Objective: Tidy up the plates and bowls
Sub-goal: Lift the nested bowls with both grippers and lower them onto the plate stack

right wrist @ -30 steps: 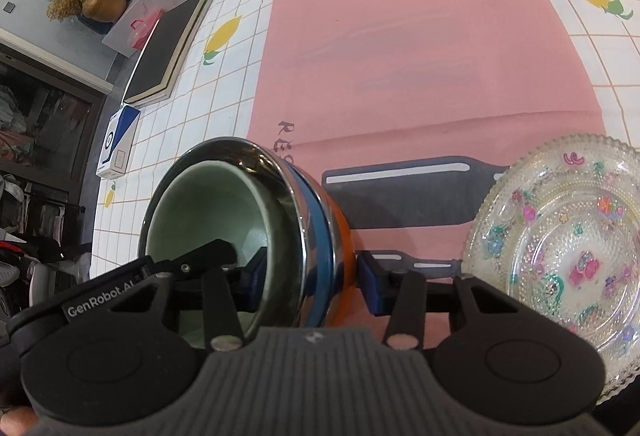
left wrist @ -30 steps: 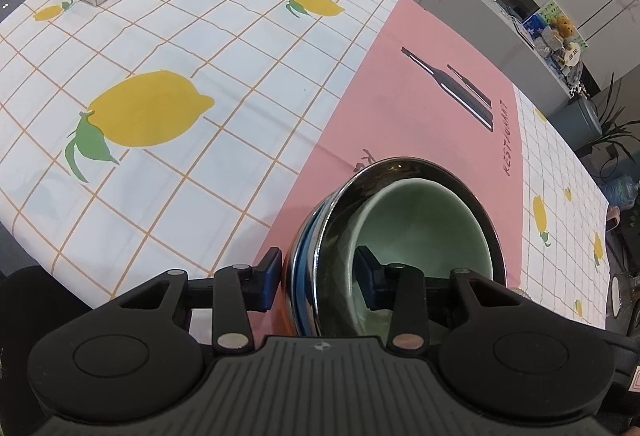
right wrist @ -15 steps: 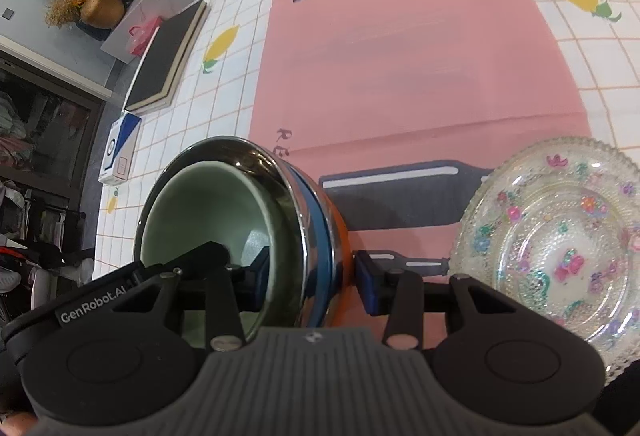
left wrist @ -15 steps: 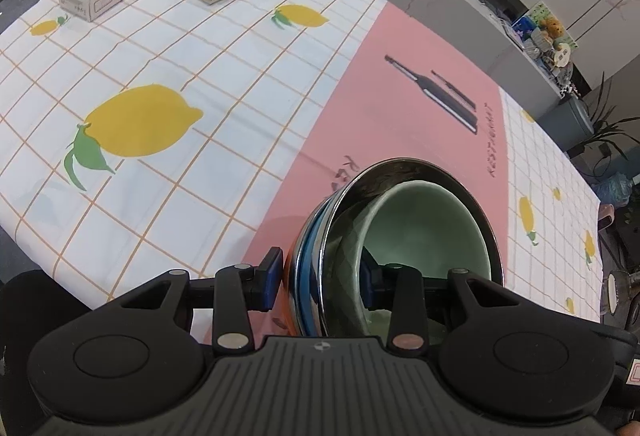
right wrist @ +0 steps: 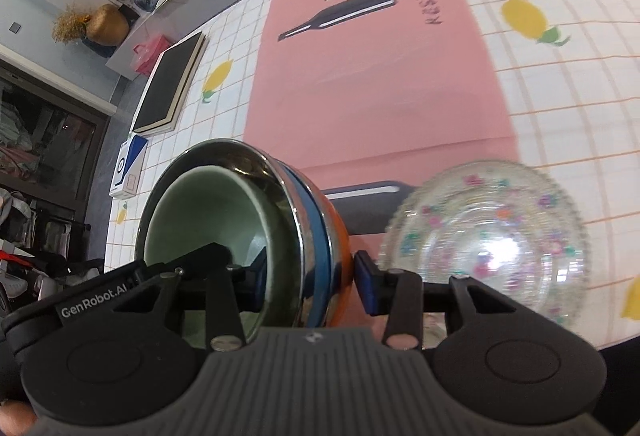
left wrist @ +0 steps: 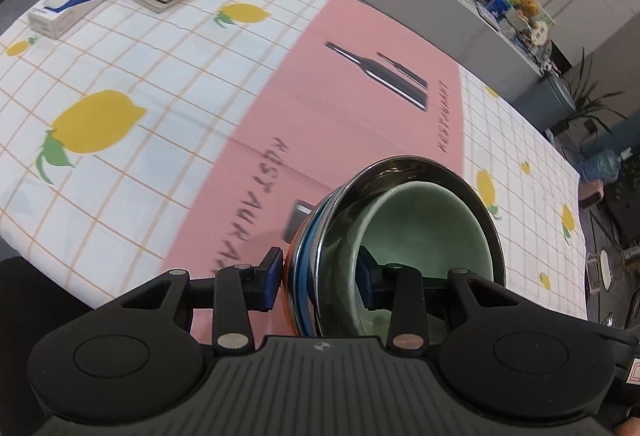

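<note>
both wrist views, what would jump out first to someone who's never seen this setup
A nested stack of bowls, pale green inside steel with blue and orange rims beneath, fills the middle, clamped at opposite rims by the left gripper and right gripper. Beside it, in the right wrist view, lies a glass plate with coloured flowers. Beneath is the lemon tablecloth with its pink band.

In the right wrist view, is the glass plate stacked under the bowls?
No. The glass plate lies by itself on the tablecloth, to the right of the nested bowls gripped by the right gripper.
</note>
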### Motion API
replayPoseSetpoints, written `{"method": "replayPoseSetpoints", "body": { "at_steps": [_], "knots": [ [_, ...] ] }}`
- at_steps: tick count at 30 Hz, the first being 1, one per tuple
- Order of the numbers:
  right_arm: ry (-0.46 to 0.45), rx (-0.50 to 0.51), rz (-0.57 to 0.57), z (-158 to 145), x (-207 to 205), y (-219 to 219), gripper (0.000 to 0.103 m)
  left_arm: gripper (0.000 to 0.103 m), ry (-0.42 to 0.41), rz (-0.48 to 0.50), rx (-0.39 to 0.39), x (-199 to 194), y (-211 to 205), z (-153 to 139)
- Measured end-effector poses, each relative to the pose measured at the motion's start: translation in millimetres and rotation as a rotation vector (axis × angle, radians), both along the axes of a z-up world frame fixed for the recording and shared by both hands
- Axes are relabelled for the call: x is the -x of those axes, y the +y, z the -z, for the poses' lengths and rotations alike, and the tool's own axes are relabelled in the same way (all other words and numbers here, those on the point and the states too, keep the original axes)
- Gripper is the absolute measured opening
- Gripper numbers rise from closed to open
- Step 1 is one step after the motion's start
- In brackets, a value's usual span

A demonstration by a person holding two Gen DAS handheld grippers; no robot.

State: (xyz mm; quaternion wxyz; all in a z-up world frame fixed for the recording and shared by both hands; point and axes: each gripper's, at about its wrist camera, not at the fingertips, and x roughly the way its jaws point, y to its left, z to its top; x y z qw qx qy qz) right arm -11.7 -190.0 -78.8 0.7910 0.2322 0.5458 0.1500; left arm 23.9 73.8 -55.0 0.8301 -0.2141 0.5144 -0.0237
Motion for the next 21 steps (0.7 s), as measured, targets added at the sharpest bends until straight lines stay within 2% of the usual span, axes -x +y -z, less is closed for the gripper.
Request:
{"method": "replayPoseSetpoints", "body": {
  "at_steps": [11, 21],
  "knots": [
    [-0.027, 0.026, 0.056, -8, 8, -69, 0.042, 0.043, 0.011, 0.098, 0.007, -4, -66, 0],
    [0.027, -0.009, 0.095, 12, 17, -106, 0.042, 0.042, 0.058, 0.159, -0.036, 1, -102, 12]
  ]
}}
